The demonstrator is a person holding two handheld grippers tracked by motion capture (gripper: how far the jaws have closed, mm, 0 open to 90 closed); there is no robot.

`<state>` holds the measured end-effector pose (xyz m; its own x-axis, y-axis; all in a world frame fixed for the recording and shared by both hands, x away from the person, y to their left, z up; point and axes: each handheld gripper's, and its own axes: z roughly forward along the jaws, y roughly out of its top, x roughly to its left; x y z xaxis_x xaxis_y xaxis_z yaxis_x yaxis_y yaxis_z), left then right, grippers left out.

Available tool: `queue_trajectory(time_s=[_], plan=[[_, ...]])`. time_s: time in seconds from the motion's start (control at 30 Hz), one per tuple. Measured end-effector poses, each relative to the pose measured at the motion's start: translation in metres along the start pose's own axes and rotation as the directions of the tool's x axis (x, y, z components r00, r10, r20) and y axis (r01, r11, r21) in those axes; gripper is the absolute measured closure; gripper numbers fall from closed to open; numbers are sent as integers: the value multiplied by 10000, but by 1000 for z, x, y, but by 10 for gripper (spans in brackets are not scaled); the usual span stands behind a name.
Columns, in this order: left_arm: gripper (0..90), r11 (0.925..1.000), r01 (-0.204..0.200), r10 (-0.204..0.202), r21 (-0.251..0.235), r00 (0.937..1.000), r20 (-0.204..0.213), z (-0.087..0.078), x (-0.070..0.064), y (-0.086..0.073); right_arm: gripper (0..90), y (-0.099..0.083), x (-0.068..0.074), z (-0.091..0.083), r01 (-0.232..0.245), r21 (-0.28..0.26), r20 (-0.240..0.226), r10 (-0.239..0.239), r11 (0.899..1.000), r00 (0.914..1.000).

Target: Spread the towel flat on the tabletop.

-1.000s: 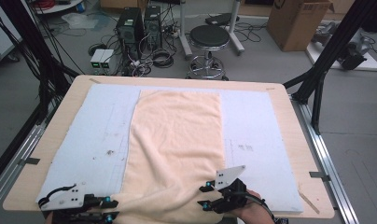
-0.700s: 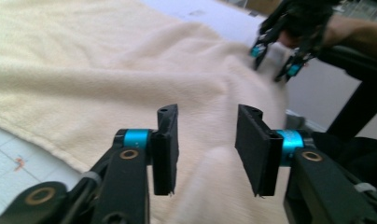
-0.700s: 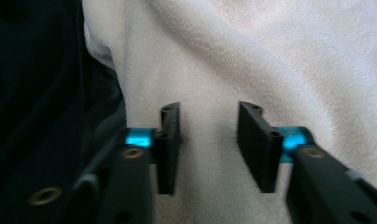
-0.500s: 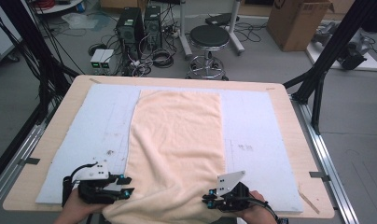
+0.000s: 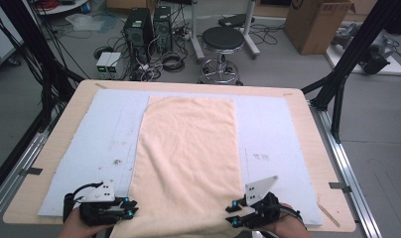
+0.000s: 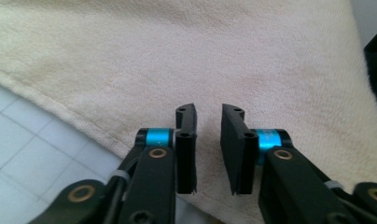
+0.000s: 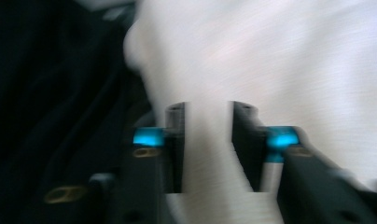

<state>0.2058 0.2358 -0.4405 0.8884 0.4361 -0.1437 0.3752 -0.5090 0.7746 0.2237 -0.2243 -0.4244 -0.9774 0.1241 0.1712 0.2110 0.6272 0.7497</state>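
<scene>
Cream towel (image 5: 188, 158) lies flat, lengthwise down the middle of a pale blue mat (image 5: 97, 144) on the wooden counter (image 5: 307, 124). Towel's far edge sits just short of the mat's far edge; its near edge hangs at/over the counter's near edge, betw. the two tools.

Left tool (image 5: 125, 207) at the towel's near-left corner, held in a hand (image 5: 72, 228) at the counter's near edge. In left gripper view, left tool (image 6: 208, 149) jaws stand apart w/ a clear gap, over the towel (image 6: 200, 60) just inside its hemmed side edge; no cloth betw. the jaws as far as visible. Blue mat (image 6: 32, 154) w/ faint grid lines shows beyond that hem.

Right tool (image 5: 234, 214) at the towel's near-right corner, grey three-cornered plate on top, hand (image 5: 288, 229) behind it. In right gripper view (blurred), right tool (image 7: 207, 144) jaws also stand apart, wider gap, w/ pale towel (image 7: 270, 56) cloth seen betw. and beyond them; can't tell if cloth is touching the pads. Dark area beside the towel's edge there, too blurred to ID.

Beyond the counter's far side, on the floor: black stool (image 5: 223, 42), PC towers (image 5: 149, 27) w/ cables, cardboard box (image 5: 315, 22).
</scene>
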Motion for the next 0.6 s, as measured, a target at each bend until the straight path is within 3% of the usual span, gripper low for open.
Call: queue_trajectory(time_s=[0.03, 0.1, 0.17, 0.23, 0.27, 0.3, 0.37, 0.47, 0.6], plan=[[702, 9999, -11, 10, -164, 10000, -52, 0, 0, 1, 634, 0, -3, -2, -183, -194, 62, 184, 9996, 9998], [621, 9986, 168, -183, -499, 9994, -304, 1, 3, 6, 603, 2, -9, -2, -322, -340, 896, 351, 9989, 9954], [584, 9971, 213, -254, -729, 9981, -560, 5, 9, 13, 601, 5, -19, 2, -553, -319, 1444, 594, 9980, 9877], [576, 9952, 314, -389, -927, 9960, -804, 11, 14, 19, 578, 9, -27, 6, -795, -327, 2197, 848, 9963, 9719], [567, 9933, 331, -421, -1108, 9959, -802, 15, 16, 23, 553, 10, -31, 7, -858, -371, 2304, 921, 9956, 9687], [569, 9930, 310, -401, -1137, 9961, -786, 18, 18, 26, 547, 12, -36, 9, -972, -485, 2580, 1065, 9941, 9603], [601, 9980, 145, -195, -622, 9966, -798, 26, 19, 30, 546, 14, -44, 12, -1017, -535, 2829, 1127, 9934, 9525], [621, 9999, -56, 47, -135, 9982, -605, 30, 17, 27, 541, 15, -50, 16, -999, -329, 2783, 1051, 9945, 9547], [527, 9995, -317, 315, -27, 9977, -600, 20, 16, 16, 523, 7, -50, 10, -1196, -352, 2599, 1246, 9922, 9576]])
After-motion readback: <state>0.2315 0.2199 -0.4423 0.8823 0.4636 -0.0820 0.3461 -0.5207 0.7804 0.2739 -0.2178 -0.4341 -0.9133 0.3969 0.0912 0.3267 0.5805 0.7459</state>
